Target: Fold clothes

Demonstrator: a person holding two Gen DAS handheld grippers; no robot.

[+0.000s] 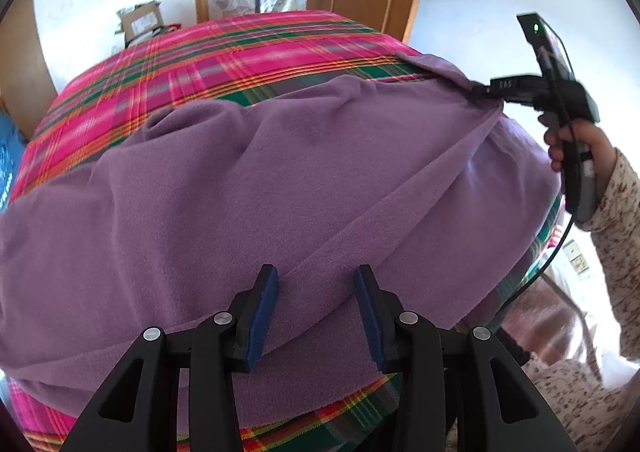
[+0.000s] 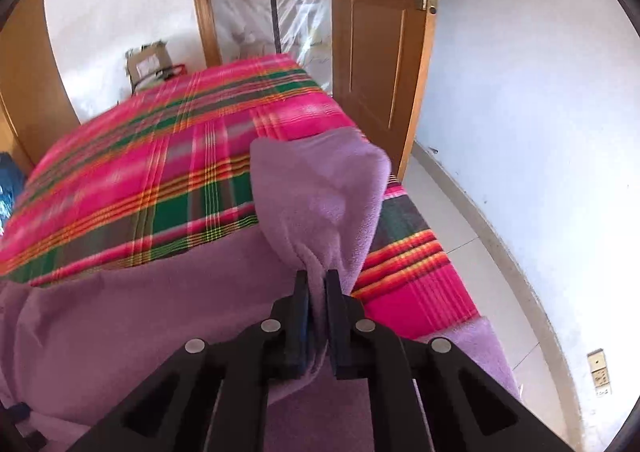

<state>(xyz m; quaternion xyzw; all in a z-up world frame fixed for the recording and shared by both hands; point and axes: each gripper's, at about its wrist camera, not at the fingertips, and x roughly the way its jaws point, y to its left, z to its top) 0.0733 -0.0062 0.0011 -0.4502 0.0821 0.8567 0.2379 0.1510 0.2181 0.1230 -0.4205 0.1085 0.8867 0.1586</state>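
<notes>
With the purple fleece garment point(image 1: 256, 188) spread over the bed's point(image 1: 224, 52) near edge, the right hand-held gripper point(image 2: 317, 284) pinches its far corner while the left hand-held gripper point(image 1: 316, 316) hovers half-open; carry that corner across evenly, keeping the fabric taut.

A purple fleece garment point(image 1: 248, 188) is lying spread and rumpled across the near part of the pink plaid bedspread point(image 1: 224, 64), one corner bunching up above the bedspread's right edge.
</notes>
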